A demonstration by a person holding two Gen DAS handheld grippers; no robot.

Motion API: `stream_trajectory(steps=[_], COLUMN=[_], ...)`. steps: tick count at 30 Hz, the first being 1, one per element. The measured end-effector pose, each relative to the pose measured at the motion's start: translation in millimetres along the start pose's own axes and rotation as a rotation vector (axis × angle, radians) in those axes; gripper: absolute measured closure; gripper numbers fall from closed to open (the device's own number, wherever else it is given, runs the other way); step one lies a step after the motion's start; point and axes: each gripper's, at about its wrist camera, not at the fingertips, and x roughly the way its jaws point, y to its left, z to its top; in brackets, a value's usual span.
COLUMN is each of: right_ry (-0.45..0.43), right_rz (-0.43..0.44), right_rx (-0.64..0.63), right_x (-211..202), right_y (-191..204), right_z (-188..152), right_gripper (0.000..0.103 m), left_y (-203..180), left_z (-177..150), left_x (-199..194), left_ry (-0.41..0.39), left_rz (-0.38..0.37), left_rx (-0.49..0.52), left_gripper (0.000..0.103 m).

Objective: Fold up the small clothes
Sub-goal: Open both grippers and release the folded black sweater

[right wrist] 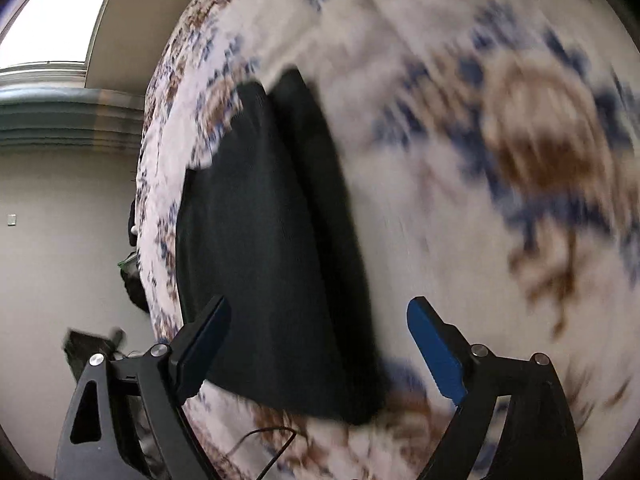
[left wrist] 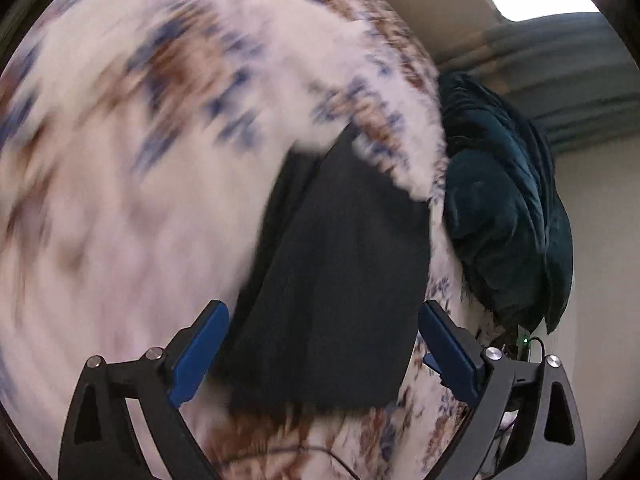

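While both views smear with motion, I see my left gripper [left wrist: 323, 334] spread wide and holding nothing above a dark, matte, folded garment [left wrist: 332, 280] lying flat on the soft floral bedspread [left wrist: 120, 160]. A plush teal cushion [left wrist: 500, 220] sits at its right. My right gripper [right wrist: 318, 330] gapes empty over the same cloth.

Each hand-held gripper [left wrist: 322, 320] [right wrist: 318, 316] has black linkage arms, silver pivot screws and blue finger pads [left wrist: 198, 354]
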Motion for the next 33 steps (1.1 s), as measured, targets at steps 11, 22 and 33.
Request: stream_trajectory(steps=[11,22,33], right_ry=[-0.025,-0.038,-0.011], right_rz=[-0.025,0.030,0.182], right_rx=[0.114,0.089,0.104], right_x=[3.0,1.2,60.7], right_y=[-47.5,-56.8,-27.8], right_z=[-44.3,9.3,55.9], right_gripper=[0.011,0.011,0.011], left_y=[12.5,15.7,25.9], left_z=[-91.0,-48.8,32.4], left_x=[105.2,91.7,71.3], left_ry=[-0.028,-0.311,-0.138], left_rz=[-0.096,-0.145,-0.078], left_rx=[-0.231,-0.422,-0.154], left_gripper=[0.006,0.052,0.058])
